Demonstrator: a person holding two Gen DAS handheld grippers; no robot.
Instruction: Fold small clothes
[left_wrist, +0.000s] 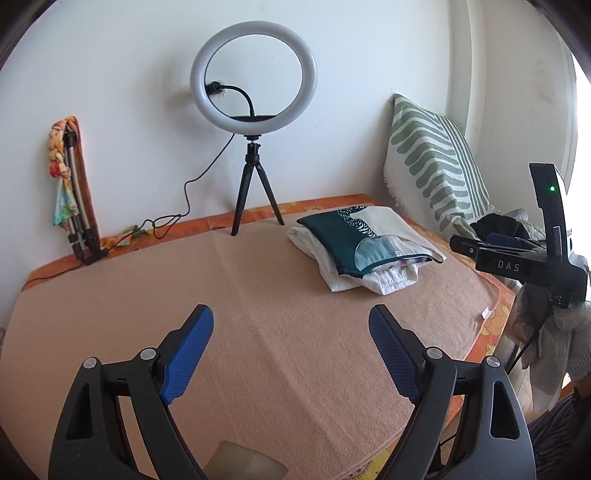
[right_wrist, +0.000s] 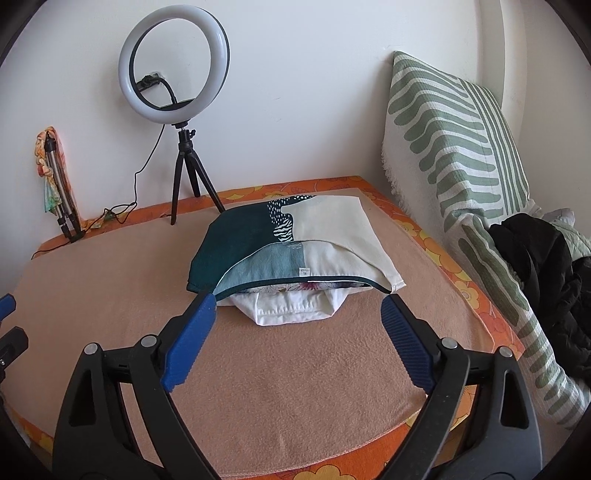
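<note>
A white ring light on a black tripod (left_wrist: 254, 77) stands near the wall (cable trailing); a green-striped white cushion (right_wrist: 454, 147) leans right.

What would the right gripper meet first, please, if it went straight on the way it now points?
Most likely the folded clothes pile: the open right gripper points down at its near edge, probably the white garment under the teal-and-cream one. Depth is hard to judge.

Peach towel (left_wrist: 258, 295) bare left of and in front of folded clothes stack (left_wrist: 364, 247). Ring light tripod (left_wrist: 255, 192) behind-left of stack, cable (left_wrist: 184, 206) beyond. Striped cushion (right_wrist: 461, 155) and black garment (right_wrist: 546, 280) block right of stack.
</note>
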